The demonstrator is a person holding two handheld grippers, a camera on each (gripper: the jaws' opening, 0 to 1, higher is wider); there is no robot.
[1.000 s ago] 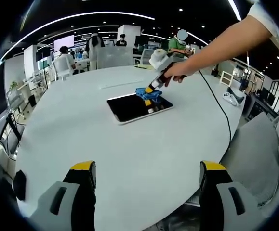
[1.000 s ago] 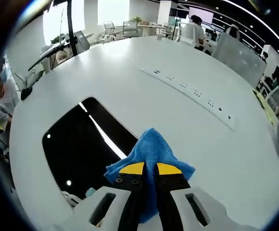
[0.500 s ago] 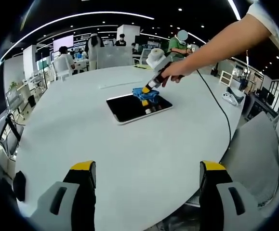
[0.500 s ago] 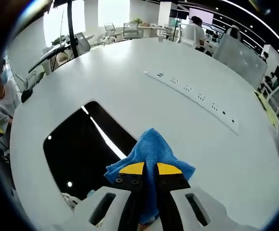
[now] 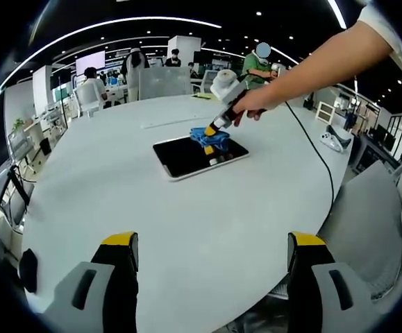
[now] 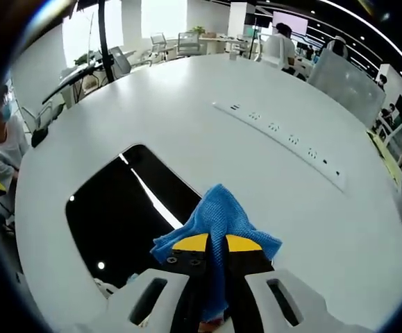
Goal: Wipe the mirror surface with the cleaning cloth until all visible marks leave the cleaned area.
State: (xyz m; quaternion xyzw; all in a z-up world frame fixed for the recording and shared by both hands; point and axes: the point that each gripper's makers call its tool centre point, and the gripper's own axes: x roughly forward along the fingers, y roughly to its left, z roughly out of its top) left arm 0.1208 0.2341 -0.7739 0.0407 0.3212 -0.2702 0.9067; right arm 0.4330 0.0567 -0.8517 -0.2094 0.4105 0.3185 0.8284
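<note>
1. The right gripper (image 6: 216,244) has its yellow-tipped jaws clenched together on the blue cleaning cloth (image 6: 218,215), which bunches up between and ahead of the tips.
2. In the left gripper view the right gripper (image 5: 210,136) comes in from the right, held in a person's hand (image 5: 253,104) at the end of a bare arm, with the cleaning cloth (image 5: 208,134) at its tip.
3. The cloth is pressed against the mirror (image 6: 128,215), at the mirror's edge nearest the strip of sockets (image 6: 284,142) set in the table.
4. The mirror (image 5: 197,154) is a dark rectangle with rounded corners, lying flat on the white table (image 5: 187,229) toward its far side; ceiling lights reflect in it as a bright streak and small dots.
5. The left gripper (image 5: 211,253) hangs released, its two jaws wide apart with nothing between them, above the near edge of the table and well apart from the mirror and the cloth.
6. A black cable (image 5: 312,149) runs from the right gripper across the table to its right edge.
7. A white controller-like object (image 5: 332,142) lies near that right edge.
8. Beyond the table's far edge stand desks and chairs, with several people among them.
</note>
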